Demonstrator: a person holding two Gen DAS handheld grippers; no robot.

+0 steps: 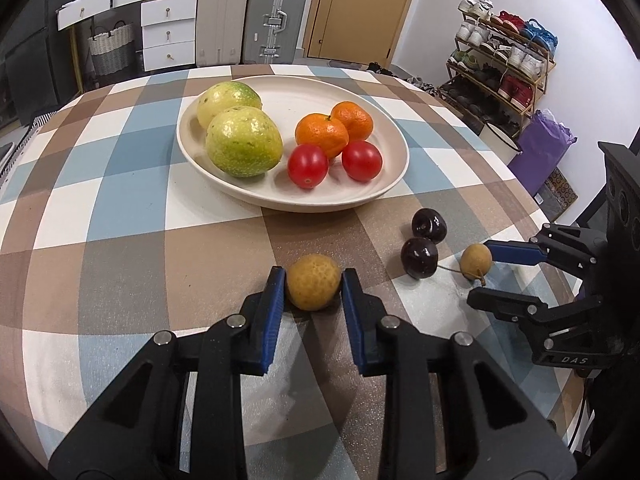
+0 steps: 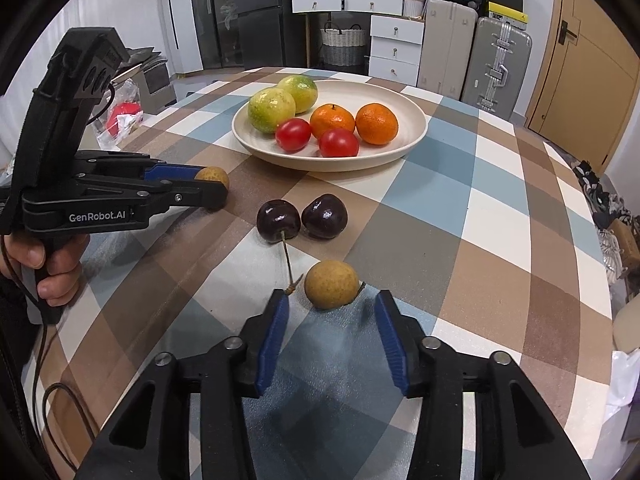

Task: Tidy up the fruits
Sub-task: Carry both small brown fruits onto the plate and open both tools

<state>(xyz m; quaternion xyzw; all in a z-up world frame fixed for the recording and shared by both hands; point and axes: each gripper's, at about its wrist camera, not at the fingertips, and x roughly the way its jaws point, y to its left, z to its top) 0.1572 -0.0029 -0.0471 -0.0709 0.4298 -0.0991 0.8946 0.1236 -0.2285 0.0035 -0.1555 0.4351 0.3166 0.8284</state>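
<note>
On the checked tablecloth (image 1: 120, 208), short of the plate (image 1: 384, 196), my left gripper (image 1: 314, 288) clamps one longan (image 1: 314, 286), ready for lifting; my right gripper (image 2: 330, 308) stands apart around the other longan (image 2: 331, 284), beside two cherries (image 2: 302, 216).

2 cherries (image 2: 301, 218) lie on the table (image 2: 500, 208) between the plate (image 2: 416, 128) behind and a longan (image 2: 331, 284) in front.

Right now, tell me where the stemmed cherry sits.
In the right wrist view, the stemmed cherry lies on the tablecloth, touching the other cherry, between the plate and the right gripper.
</note>
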